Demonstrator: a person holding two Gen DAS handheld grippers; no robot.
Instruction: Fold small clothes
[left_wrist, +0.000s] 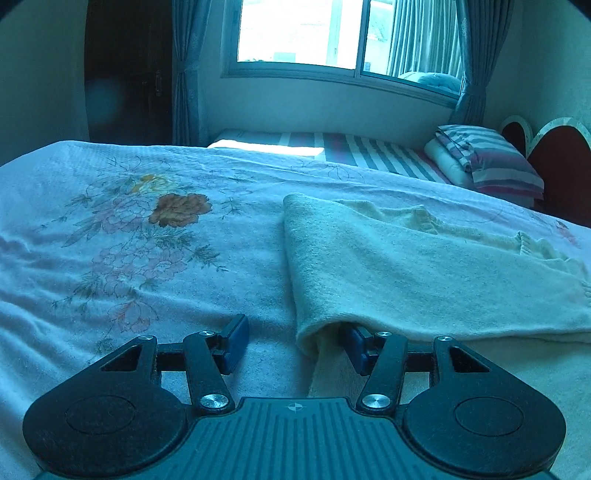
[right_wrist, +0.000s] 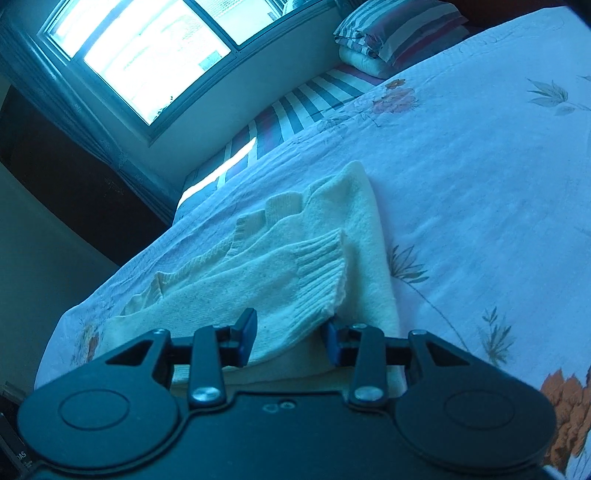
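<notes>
left claw: spread; one pad bare over the bedspread, the other tucked under the sweater's near corner; nothing pinched, pads not pressing cloth.
right claw: spread around the ribbed cuff edge; left pad lies on top of the knit, right pad hidden under the cuff; cloth between the pads but no squeeze visible.
sweater: cream knit, partly folded into a long band, lying on the bed near the front edge; one long side is a rounded fold.
sleeve: laid across the body, ends in a wide ribbed cuff right at the right claw.
collar: ribbed bands visible at the far end, slightly bunched.
look: fuzzy, thick knit, no print, a few soft wrinkles, edges not squared.
handling: likely light, soft, limp; will sag and drape when lifted; not slippery, knit should catch on the pads; can stretch if pulled hard.
where to grip: judged best at the two near corners, taking all the layers at once, cuff included on the right; a single layer would peel the fold open.
bedspread: pale, floral print, rumpled; could get pinched along with the knit.
pillow: striped, far corner, well apart.
window: bright, behind the bed.
</notes>
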